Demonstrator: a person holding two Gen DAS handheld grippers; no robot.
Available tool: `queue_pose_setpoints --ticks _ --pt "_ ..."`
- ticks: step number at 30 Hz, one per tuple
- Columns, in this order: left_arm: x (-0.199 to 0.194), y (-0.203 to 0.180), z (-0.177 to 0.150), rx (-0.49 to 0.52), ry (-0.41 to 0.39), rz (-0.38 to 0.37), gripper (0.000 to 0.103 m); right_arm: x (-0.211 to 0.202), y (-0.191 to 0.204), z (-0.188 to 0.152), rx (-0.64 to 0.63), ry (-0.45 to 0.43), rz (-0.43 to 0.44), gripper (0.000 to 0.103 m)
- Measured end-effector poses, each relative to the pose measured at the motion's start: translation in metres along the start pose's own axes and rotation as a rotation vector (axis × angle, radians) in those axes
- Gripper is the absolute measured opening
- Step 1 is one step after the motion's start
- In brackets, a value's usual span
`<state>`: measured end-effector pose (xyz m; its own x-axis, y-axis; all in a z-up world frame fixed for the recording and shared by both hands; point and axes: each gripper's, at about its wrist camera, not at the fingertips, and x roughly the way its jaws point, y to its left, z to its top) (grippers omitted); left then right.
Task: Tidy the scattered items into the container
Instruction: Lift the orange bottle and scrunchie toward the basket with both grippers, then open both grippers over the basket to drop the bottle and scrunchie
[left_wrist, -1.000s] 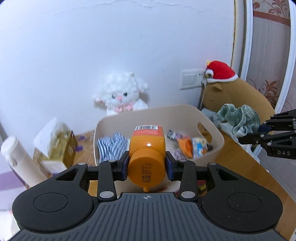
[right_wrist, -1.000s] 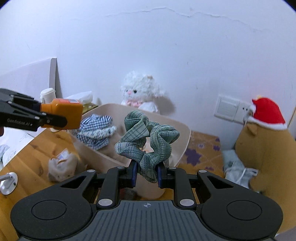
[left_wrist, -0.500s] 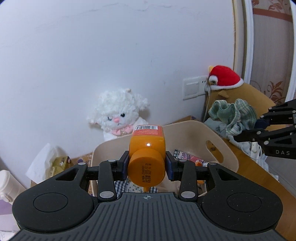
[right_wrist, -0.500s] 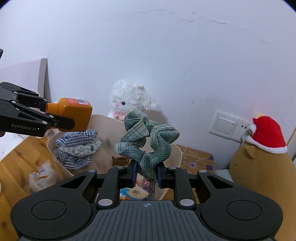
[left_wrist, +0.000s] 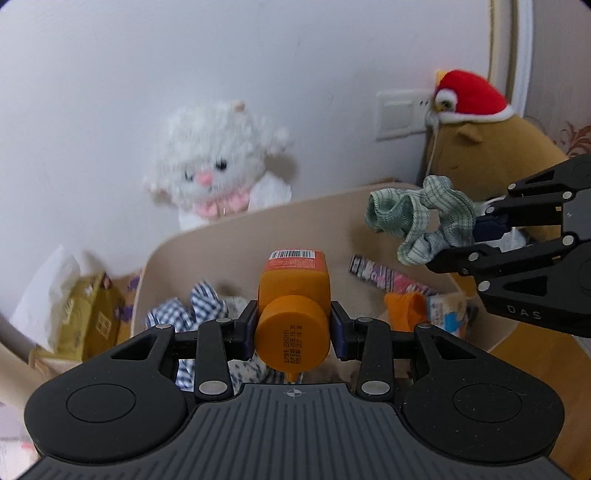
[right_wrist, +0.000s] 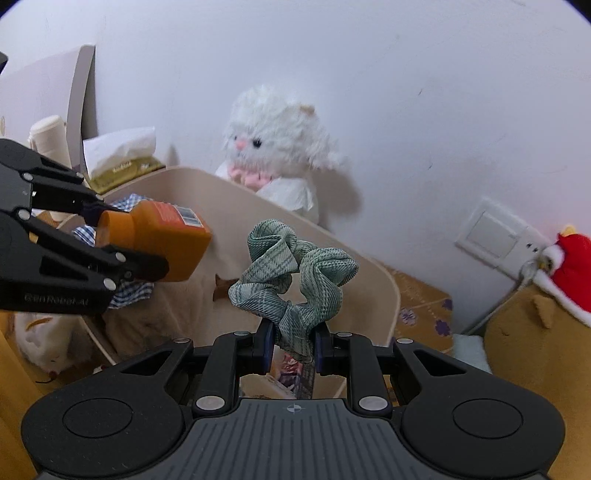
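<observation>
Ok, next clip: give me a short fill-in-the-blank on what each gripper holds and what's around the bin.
1. The left gripper is shut on an orange ____.
2. The right gripper pinches a ____ scrunchie.
3. Behind the beige bin, against the wall, sits a ____ plush toy.
4. Inside the bin, on the left gripper's side, lies a blue and white ____ cloth.

Missing words: bottle; green; white; checked

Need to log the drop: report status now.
Left hand-held gripper shut on orange bottle; right on green scrunchie. Both above beige bin. Nothing blocking.
</observation>
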<state>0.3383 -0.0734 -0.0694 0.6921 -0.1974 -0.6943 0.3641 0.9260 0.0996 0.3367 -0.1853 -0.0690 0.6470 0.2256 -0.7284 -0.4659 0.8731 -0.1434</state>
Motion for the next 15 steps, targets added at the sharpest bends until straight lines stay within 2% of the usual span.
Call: queue_pose_setpoints --ticks 4,9,10,11,14,15 --pt "0.010 0.004 -0.004 -0.043 0.036 -0.025 0.039 0.010 -0.006 0.001 0.095 0.021 0.046 0.020" --pt "0.020 0.002 -0.007 -0.043 0.073 -0.023 0.039 0.023 -0.004 -0.002 0.098 0.077 0.068 0.022" --pt "0.022 0.002 -0.007 -0.048 0.084 -0.025 0.039 0.025 -0.004 -0.002 0.096 0.086 0.068 0.028" --pt "0.022 0.002 -0.007 -0.056 0.093 -0.028 0.039 0.025 -0.004 -0.002 0.097 0.090 0.067 0.040" --pt "0.024 0.003 -0.005 -0.089 0.116 -0.028 0.043 0.025 -0.002 -0.001 0.093 0.101 0.057 0.050" --pt "0.023 0.003 -0.005 -0.096 0.119 -0.023 0.053 0.024 -0.002 -0.001 0.089 0.100 0.058 0.051"
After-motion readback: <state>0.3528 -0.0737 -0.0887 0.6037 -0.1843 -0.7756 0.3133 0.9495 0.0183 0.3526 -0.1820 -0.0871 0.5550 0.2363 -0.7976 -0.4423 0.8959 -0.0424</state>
